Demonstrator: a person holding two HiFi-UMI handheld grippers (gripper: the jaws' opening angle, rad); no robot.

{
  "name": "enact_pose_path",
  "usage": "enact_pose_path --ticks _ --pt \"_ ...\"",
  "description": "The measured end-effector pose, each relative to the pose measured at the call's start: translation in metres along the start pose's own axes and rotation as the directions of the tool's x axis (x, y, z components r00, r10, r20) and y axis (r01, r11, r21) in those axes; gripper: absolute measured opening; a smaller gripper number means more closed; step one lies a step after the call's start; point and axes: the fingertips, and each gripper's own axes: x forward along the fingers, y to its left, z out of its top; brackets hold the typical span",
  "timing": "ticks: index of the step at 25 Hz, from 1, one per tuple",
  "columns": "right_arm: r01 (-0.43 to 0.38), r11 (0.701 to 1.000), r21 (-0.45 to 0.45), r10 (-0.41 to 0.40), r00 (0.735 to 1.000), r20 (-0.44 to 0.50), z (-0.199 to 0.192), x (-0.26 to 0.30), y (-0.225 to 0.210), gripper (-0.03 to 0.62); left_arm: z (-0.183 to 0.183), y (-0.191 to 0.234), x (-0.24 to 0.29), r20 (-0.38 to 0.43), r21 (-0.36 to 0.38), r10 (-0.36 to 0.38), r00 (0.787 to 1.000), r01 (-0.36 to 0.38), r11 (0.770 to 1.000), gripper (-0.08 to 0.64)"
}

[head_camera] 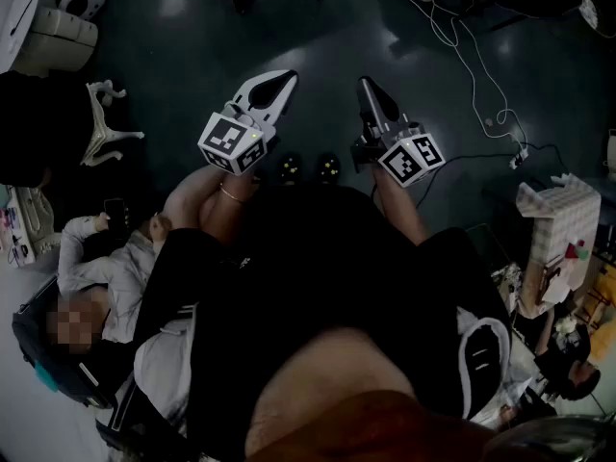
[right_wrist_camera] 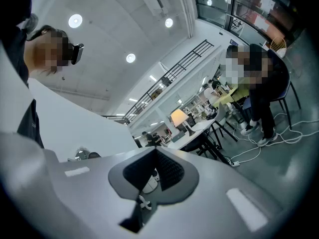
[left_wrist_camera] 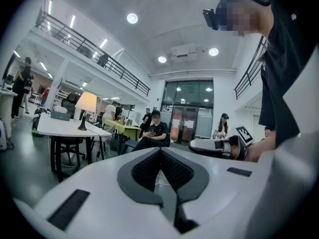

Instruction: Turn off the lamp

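Observation:
The lamp (left_wrist_camera: 85,104) is lit, with a pale shade on a dark stem. It stands far off on a white table (left_wrist_camera: 55,129) at the left of the left gripper view. In the right gripper view the lamp (right_wrist_camera: 179,117) glows on that table (right_wrist_camera: 199,128), also at a distance. My left gripper (head_camera: 285,80) is held out level over the dark floor, shut and empty; its pads (left_wrist_camera: 149,169) meet at the tip. Beside it my right gripper (head_camera: 366,85) is shut too, with nothing between its pads (right_wrist_camera: 169,171). Neither gripper is near the lamp.
A person with a phone (left_wrist_camera: 156,133) sits past a green table (left_wrist_camera: 124,129). Another person (right_wrist_camera: 260,83) sits at the right. Cables (head_camera: 474,65) trail over the floor. A white chair (head_camera: 101,125), a seated person (head_camera: 106,268) and a box (head_camera: 560,218) flank me.

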Motion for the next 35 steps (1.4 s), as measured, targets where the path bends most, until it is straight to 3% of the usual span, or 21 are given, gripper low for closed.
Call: enact_pose_path --ticks 16,27,35 --pt "-0.006 1.0 0.007 0.006 1.0 0.029 0.03 -0.021 -0.036 0.0 -0.004 -0.015 0.037 0.003 -0.018 0.024 1.0 -0.024 1.0 0.007" --pt "-0.017 1.0 0.02 0.016 0.998 0.054 0.046 -0.055 -0.063 0.0 -0.011 -0.042 0.069 -0.012 0.009 0.019 1.0 -0.019 1.0 0.006" --pt "-0.016 0.999 0.028 0.014 0.997 0.08 0.054 -0.046 -0.075 0.0 -0.003 -0.023 0.083 0.001 0.009 0.024 1.0 -0.024 1.0 0.006"
